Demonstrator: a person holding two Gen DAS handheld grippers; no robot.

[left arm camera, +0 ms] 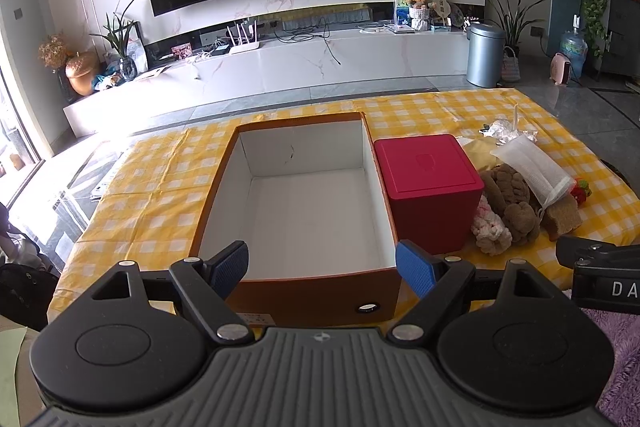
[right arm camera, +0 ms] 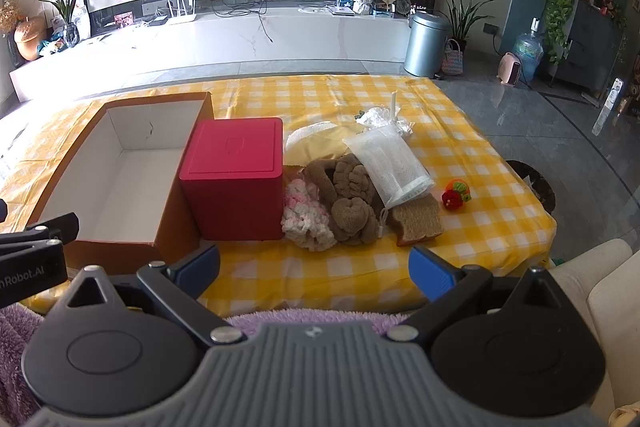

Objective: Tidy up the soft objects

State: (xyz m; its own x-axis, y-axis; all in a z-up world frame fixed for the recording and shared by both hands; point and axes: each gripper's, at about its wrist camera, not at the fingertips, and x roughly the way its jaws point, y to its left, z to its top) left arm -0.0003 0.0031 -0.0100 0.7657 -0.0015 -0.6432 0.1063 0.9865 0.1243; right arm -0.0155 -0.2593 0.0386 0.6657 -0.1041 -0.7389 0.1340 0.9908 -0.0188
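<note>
holding both tools back at the near edge of the yellow checked cloth (right arm camera: 304,267), we keep the left gripper (left arm camera: 322,269) and the right gripper (right arm camera: 314,273) spread wide with nothing between the blue pads. the red box (right arm camera: 234,179) is our landmark. touching its left side stands the orange carton (left arm camera: 296,287), open-topped, white inside, and our left jaws frame its near wall. pressed against the red box's right side lies the heap of soft things: a pink-and-white knit piece (right arm camera: 306,217) nearest us, a brown knit bundle (right arm camera: 348,201) beside it, and a tan sponge slab (right arm camera: 418,221) further right. a white mesh pouch (right arm camera: 390,163) lies tilted over the brown bundle and the sponge. well right of the red box, apart from the heap, sits a small red-and-orange crochet fruit (right arm camera: 456,195). the heap lies ahead of the right jaws, not between them. behind the red box a pale yellow cloth (right arm camera: 316,147) and crinkled white wrapping (right arm camera: 380,119) lie on the table.
</note>
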